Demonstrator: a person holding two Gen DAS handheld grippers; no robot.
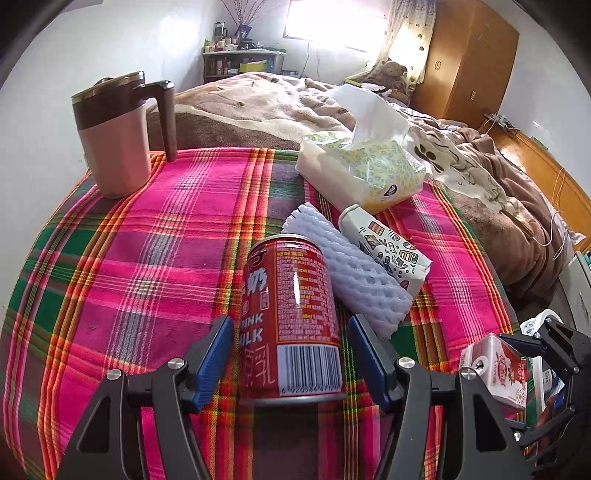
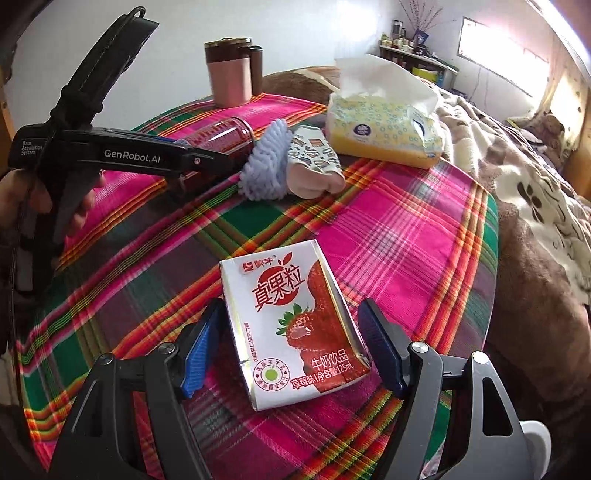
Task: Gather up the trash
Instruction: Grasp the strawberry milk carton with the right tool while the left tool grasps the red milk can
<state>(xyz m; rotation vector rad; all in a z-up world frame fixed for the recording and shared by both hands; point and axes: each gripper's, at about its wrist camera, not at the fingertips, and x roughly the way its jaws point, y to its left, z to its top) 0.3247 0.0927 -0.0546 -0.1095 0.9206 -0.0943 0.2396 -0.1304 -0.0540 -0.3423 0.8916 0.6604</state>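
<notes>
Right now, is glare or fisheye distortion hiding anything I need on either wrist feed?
Left wrist: window blown out; thin glare streak on red can, label readable. Right wrist: window overexposed, table edge bowed by fisheye; milk carton sharp, evenly lit.

You get bright daylight from the window, which burns out to plain white in both views and washes the curtain beside it. A narrow streak of glare runs down the red can, and the shadows on the plaid cloth are soft and faint. Your fisheye lenses bend the table's edge into a curve and leave the corners black; close objects stay sharp.
</notes>
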